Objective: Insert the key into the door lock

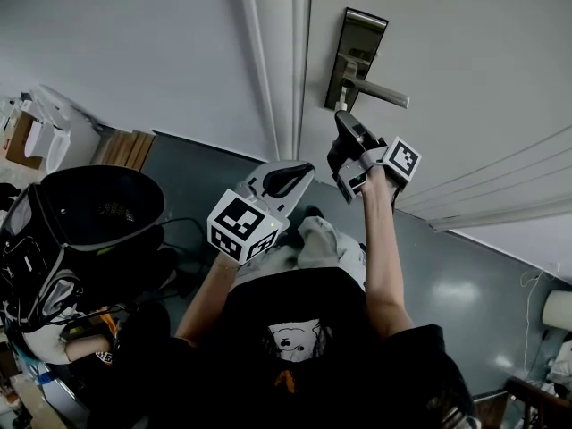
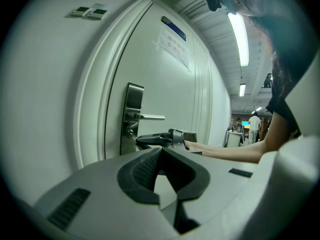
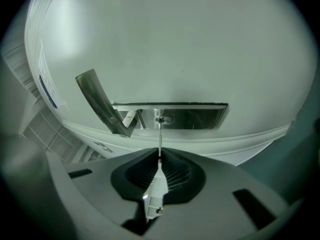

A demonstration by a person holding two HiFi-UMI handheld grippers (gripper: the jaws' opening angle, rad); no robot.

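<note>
We see the key (image 3: pixel 157 188) as a thin metal blade with a white head, pointing straight ahead from the right tool (image 3: pixel 160 160), whose jaws are clamped narrowly on that white head. The blade runs forward from the jaws to the round keyhole (image 3: pixel 162 119) in the steel lock plate (image 3: pixel 197 117) on the pale door (image 3: pixel 200 49); its tip is at the hole, though we cannot tell whether it is inside, and the lever handle (image 3: pixel 99 101) juts out left of the blade. The left tool (image 2: pixel 160 156) grips nothing, its jaws together, with the right tool ahead of it.
</note>
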